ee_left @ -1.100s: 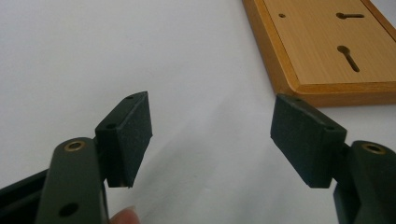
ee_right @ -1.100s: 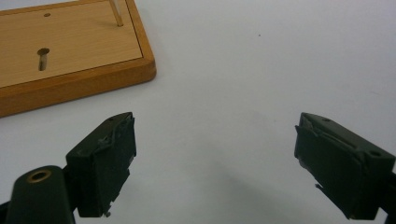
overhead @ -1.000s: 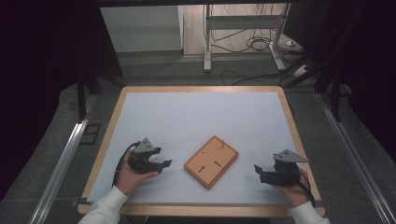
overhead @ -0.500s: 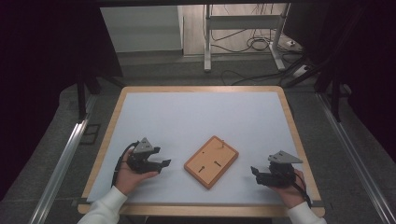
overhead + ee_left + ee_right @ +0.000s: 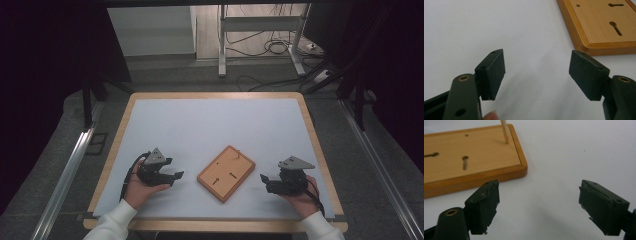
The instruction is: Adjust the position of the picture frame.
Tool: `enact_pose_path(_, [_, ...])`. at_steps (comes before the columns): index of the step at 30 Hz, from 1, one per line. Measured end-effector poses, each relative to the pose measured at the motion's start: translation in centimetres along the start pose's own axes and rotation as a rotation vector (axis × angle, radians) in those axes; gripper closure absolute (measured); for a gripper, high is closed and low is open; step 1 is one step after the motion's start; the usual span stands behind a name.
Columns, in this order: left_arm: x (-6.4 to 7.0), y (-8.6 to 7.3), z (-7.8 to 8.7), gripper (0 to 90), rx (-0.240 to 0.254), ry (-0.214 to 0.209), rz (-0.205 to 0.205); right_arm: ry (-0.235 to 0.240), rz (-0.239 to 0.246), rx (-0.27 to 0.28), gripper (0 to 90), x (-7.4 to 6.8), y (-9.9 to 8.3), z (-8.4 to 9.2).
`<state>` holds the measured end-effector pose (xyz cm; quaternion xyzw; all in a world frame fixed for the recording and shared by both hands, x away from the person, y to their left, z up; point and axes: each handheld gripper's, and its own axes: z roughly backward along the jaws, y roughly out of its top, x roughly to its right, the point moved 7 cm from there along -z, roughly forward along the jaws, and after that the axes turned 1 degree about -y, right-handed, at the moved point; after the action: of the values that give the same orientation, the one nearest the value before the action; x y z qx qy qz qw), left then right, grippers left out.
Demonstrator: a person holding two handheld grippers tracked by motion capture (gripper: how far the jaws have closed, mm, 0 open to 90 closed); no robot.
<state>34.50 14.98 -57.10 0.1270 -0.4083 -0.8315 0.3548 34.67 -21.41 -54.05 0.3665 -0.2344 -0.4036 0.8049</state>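
Note:
A wooden board (image 5: pixel 226 173) with keyhole slots lies flat on the white mat, near the front middle. A thin peg (image 5: pixel 504 131) stands upright near one of its corners. My left gripper (image 5: pixel 176 178) rests on the mat to the board's left, open, nothing between its pads (image 5: pixel 492 71); the board's corner (image 5: pixel 599 27) lies just beyond its right jaw. My right gripper (image 5: pixel 264 181) sits to the board's right, open and empty, its pads (image 5: pixel 485 205) a short way off the board's edge (image 5: pixel 474 178).
The white mat (image 5: pixel 215 130) covers a wooden-framed table (image 5: pixel 125 115). Metal rails (image 5: pixel 65 175) run along both sides. Beyond the far edge stand a metal frame (image 5: pixel 260 30) and cables (image 5: pixel 275 47) on the floor.
My right gripper has shifted a little left and toward the table's front. The left gripper has barely moved.

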Motion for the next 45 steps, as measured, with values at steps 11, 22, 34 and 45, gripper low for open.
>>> enact_pose_path(11, [0.0, 0.1, 0.0, 29.0, -0.004, 0.004, 0.006, 0.039, 0.008, 0.017, 19.8, -0.9, 1.8, -0.9])
enact_pose_path(22, [-0.1, 0.1, 0.1, 28.9, 0.003, -0.002, 0.008, 0.072, 0.057, -0.005, 21.1, -2.9, 4.0, -3.2])
enact_pose_path(34, [-0.1, 0.0, 0.0, 28.8, -0.003, -0.004, 0.008, 0.088, 0.102, -0.027, 32.0, -4.3, 5.3, -6.3])
enact_pose_path(45, [-0.2, -0.1, -0.1, 28.8, -0.007, -0.006, 0.01, 0.105, 0.06, -0.025, 59.6, -4.4, 6.0, -9.0])
